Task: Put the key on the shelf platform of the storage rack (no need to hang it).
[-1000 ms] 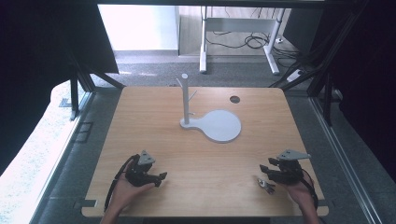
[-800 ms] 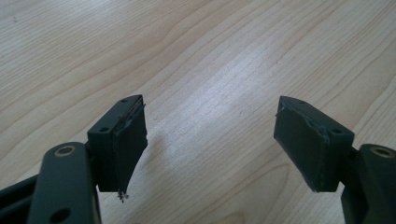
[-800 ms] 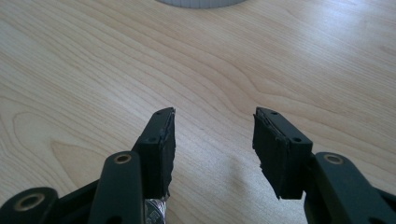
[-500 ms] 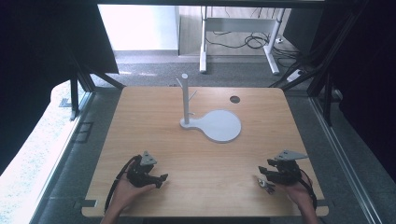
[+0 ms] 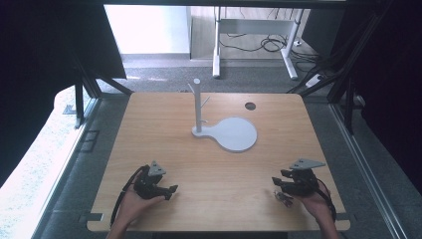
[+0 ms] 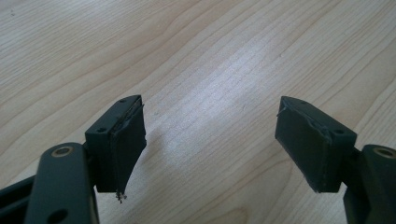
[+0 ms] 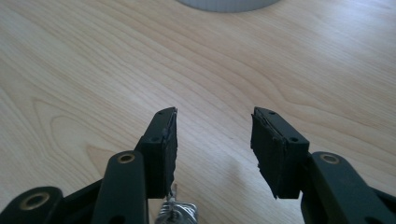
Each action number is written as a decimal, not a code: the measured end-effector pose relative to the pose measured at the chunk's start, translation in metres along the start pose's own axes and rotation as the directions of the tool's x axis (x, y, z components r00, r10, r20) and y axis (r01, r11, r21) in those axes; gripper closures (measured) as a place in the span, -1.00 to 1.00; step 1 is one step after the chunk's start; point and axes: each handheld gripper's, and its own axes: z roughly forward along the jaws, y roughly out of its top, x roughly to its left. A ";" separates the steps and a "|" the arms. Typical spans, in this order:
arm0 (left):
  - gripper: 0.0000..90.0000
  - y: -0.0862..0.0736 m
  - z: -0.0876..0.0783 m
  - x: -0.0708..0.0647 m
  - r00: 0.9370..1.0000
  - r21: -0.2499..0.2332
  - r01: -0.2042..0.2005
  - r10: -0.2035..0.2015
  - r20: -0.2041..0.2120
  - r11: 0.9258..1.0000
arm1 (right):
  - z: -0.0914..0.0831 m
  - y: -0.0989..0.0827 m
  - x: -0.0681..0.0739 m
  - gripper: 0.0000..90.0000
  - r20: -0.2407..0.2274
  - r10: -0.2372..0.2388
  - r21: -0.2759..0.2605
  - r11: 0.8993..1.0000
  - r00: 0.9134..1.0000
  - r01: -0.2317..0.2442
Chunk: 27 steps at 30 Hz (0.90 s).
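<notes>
Both tongs spread wide, empty — left gripper (image 5: 171, 189) lower left, right gripper (image 5: 275, 181) lower right. Risk: right gripper sweeps the small metal object (image 7: 176, 212) beneath it off the table (image 5: 164, 124) edge.

Bright daylight from left, glare, soft focus

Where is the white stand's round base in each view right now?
High view: round base at table centre, right of its post.
Right gripper view: its near edge at the top, ahead of the jaws.
Left gripper view: bare wood ahead of the jaws.
Shared landmark: the wooden tabletop.
</notes>
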 end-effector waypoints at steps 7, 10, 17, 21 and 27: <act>-0.45 0.000 0.001 0.000 1.000 0.003 -0.003 0.003 -0.002 1.000 | 0.008 0.009 0.008 0.14 -0.038 -0.038 0.059 0.997 0.999 0.040; -0.45 0.000 0.000 0.000 1.000 -0.001 0.001 -0.001 -0.002 1.000 | 0.008 0.012 0.010 0.15 -0.040 -0.050 0.086 0.995 0.998 0.053; -0.45 0.000 -0.001 0.000 1.000 -0.002 0.001 -0.001 -0.003 1.000 | 0.008 0.011 0.012 0.19 -0.038 -0.077 0.197 0.977 0.996 0.083; -0.45 0.000 -0.001 0.000 1.000 -0.003 0.002 -0.002 -0.002 1.000 | 0.006 0.013 0.009 0.27 -0.012 -0.064 0.269 0.961 0.998 0.065; -0.45 0.000 -0.001 0.001 1.000 -0.003 0.002 -0.002 -0.002 1.000 | 0.007 0.017 0.005 0.37 -0.010 -0.055 0.336 0.940 0.998 0.055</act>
